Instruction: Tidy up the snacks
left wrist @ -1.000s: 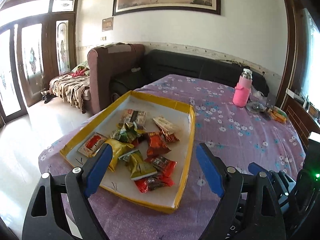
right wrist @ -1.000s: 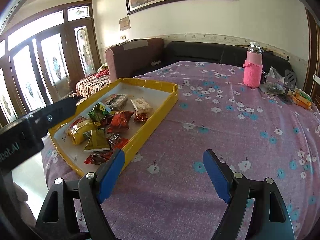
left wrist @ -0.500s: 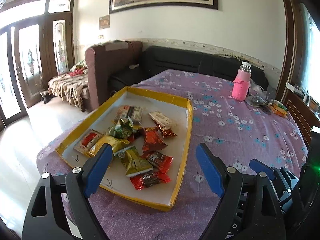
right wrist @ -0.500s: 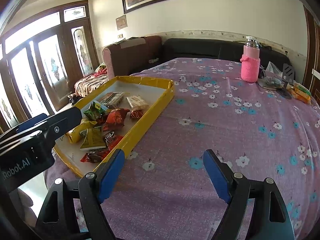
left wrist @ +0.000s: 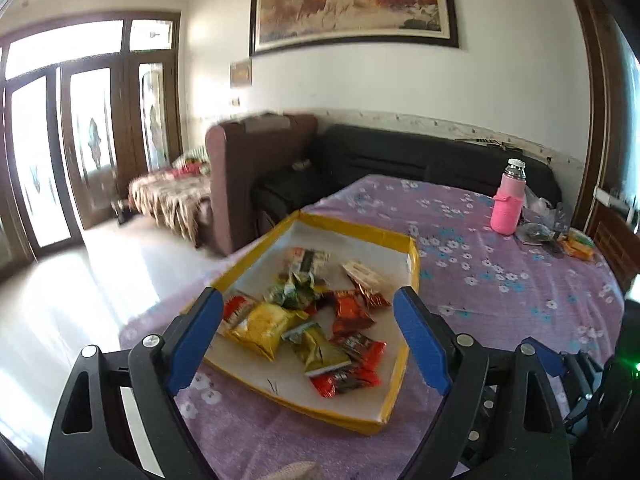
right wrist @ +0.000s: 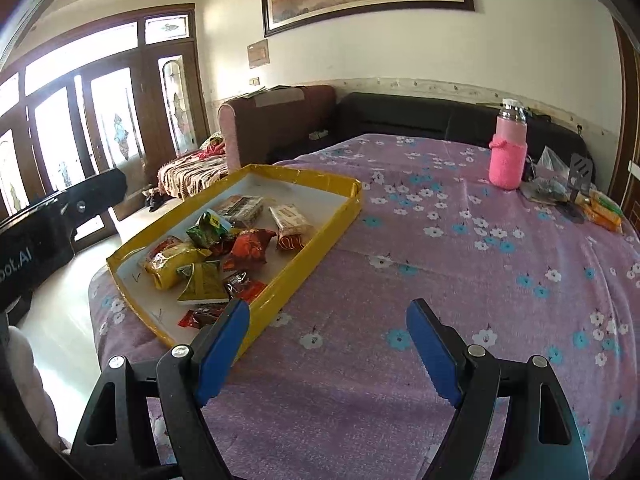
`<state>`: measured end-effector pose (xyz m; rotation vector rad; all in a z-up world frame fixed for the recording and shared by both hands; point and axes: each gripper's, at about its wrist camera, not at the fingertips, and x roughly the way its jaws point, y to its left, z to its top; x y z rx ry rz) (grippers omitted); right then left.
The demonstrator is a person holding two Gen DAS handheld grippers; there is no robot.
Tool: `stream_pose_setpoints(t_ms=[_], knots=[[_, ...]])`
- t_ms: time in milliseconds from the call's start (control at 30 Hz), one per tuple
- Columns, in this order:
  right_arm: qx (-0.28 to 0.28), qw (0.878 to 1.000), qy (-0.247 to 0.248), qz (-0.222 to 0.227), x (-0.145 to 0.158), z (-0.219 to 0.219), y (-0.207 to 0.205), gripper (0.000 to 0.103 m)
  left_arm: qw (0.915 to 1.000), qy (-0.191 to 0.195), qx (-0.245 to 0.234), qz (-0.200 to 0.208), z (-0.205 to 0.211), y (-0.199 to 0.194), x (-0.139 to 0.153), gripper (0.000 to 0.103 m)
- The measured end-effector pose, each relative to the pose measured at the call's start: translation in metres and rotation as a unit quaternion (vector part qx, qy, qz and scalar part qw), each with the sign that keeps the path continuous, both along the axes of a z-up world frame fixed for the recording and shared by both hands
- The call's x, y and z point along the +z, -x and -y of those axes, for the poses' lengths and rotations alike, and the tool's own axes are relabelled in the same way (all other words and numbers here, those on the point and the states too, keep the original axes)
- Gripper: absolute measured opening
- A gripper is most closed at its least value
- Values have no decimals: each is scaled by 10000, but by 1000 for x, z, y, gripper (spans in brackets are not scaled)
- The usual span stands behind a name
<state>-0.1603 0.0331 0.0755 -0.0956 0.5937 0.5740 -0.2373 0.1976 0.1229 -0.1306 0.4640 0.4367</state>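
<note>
A yellow-edged tray (left wrist: 414, 264) (right wrist: 320, 240) lies on the purple flowered cloth and holds several snack packets: a yellow bag (left wrist: 262, 326) (right wrist: 172, 262), a green packet (left wrist: 320, 346) (right wrist: 202, 280), red packets (left wrist: 348, 378) (right wrist: 250, 246). My left gripper (left wrist: 308, 332) is open and empty, held above and short of the tray's near end. My right gripper (right wrist: 328, 344) is open and empty over the cloth, to the right of the tray's near corner. The left gripper's body shows at the left edge of the right wrist view (right wrist: 48, 224).
A pink-sleeved bottle (left wrist: 509, 204) (right wrist: 507, 152) stands at the table's far right, with small clutter and orange packets (right wrist: 600, 210) beside it. A brown armchair (right wrist: 276, 120) and a black sofa (right wrist: 400, 118) stand behind the table. The floor drops off at the left.
Both grippers have pulled back and risen from the table, so the tray looks farther and smaller. Both stay open and empty. The snacks have not moved.
</note>
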Motion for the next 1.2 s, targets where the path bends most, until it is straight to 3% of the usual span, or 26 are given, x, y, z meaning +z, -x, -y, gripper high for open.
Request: stream_pose_setpoints(t_ms=[300,667,967,1200], knots=[[108,9999,64,-37,0,-8,4,82,9984,306,-188,-426,2,-13,-18,88],[204,9995,235,-108,-10,-16,3,82,9968,79,-106,-793,9,-22,-31,89],[82,9984,545,-159,-15,-23,0,82,9962,173,-144,-843,6,-23,-35,89],[-113,9949,958,-294,-26,-30,-8,83,9965,140,-73,-825,2,-24,-37,98]])
